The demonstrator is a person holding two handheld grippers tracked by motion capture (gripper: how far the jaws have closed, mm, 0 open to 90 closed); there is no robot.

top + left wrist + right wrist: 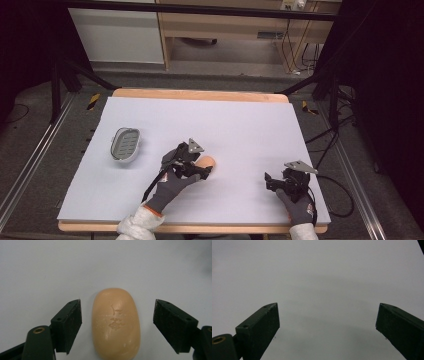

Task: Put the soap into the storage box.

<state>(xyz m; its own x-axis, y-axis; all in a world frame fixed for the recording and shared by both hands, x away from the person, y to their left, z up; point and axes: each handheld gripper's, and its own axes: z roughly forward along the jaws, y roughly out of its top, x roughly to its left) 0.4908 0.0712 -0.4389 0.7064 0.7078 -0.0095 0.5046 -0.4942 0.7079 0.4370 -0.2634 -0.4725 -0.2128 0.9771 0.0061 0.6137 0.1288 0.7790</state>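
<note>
An oval peach-coloured bar of soap point(115, 323) lies flat on the white table, seen near the middle in the high view point(206, 162). My left gripper point(117, 326) is open around it, one jaw on each side, with a gap between each jaw and the soap. In the high view the left gripper point(202, 170) covers the soap's near end. A grey soap dish point(125, 144) with a slotted bottom sits to the left, with nothing in it. My right gripper point(328, 322) stands open over bare table at the front right point(270, 182).
The white table surface point(240, 130) has a wooden edge point(200, 94) at the back. Black frame legs and cables stand on the floor around the table.
</note>
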